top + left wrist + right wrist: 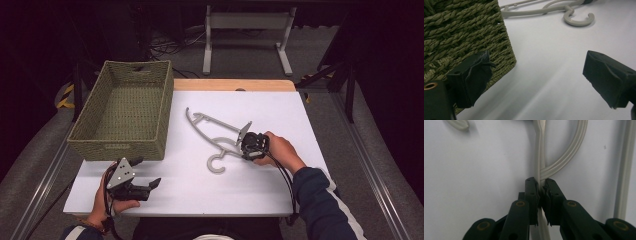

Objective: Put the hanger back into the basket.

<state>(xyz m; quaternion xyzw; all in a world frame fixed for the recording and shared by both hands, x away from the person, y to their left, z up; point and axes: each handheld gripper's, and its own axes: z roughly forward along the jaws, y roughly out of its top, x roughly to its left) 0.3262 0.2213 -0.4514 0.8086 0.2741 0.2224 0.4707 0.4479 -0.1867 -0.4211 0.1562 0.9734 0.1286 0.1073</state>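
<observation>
Hanger (214, 136) in pale grey plastic lies flat on the white surface (280, 185), just right of the woven basket (120, 145) that stands at the far left. Its hook curls toward the near edge and its long arm runs away to the far left.

Going down in size: the basket is open and looks empty from above; the hanger is a thin ribbed frame; my right gripper (541, 187) is clenched on one slim bar of that frame, close to where the curved rib branches off. My left gripper (536, 77) rests on the surface near the basket's near corner, its jaws spread wide with nothing between them.

To lift well, I judge I should keep the squeeze firm, since the bar is narrow and could twist between the pads. I would raise it level and slowly, letting the long arm clear the surface before swinging left. If it goes into the basket, I would carry it over the rim rather than drag it against the weave.
</observation>
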